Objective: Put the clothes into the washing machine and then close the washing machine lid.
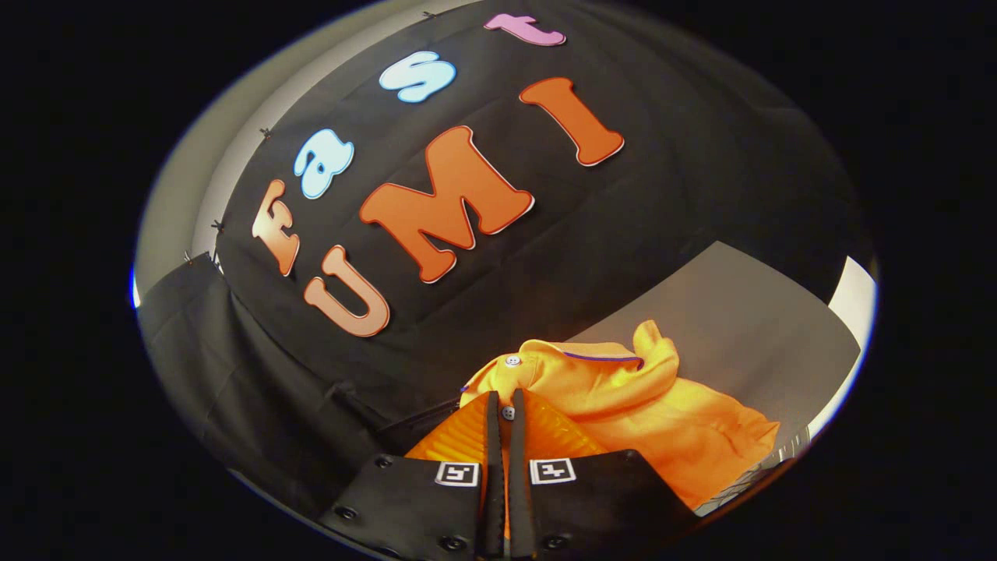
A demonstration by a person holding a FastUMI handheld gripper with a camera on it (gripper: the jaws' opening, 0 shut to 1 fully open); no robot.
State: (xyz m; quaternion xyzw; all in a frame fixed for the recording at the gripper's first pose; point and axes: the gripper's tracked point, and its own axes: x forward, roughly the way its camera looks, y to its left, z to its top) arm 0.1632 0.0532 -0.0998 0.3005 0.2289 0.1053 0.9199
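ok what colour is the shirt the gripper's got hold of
Orange, with pale buttons on its placket. The gripper view shows the gripper shut on the shirt.

The crumpled orange cloth shirt (623, 405) looks soft and matt, its small round buttons (512, 361) smooth and slightly glossy. The hand-held gripper (505, 413), fingers pressed together on the shirt, has ribbed pads. The grey worktop (748, 327) is smooth and matt.

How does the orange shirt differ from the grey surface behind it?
The orange shirt is bright, crumpled and folded into soft ridges; the grey surface is dull, flat and smooth. The shirt carries small buttons and a collar edge; the surface is plain. The shirt is pinched between the closed fingers of the gripper; the surface lies beyond them, untouched.
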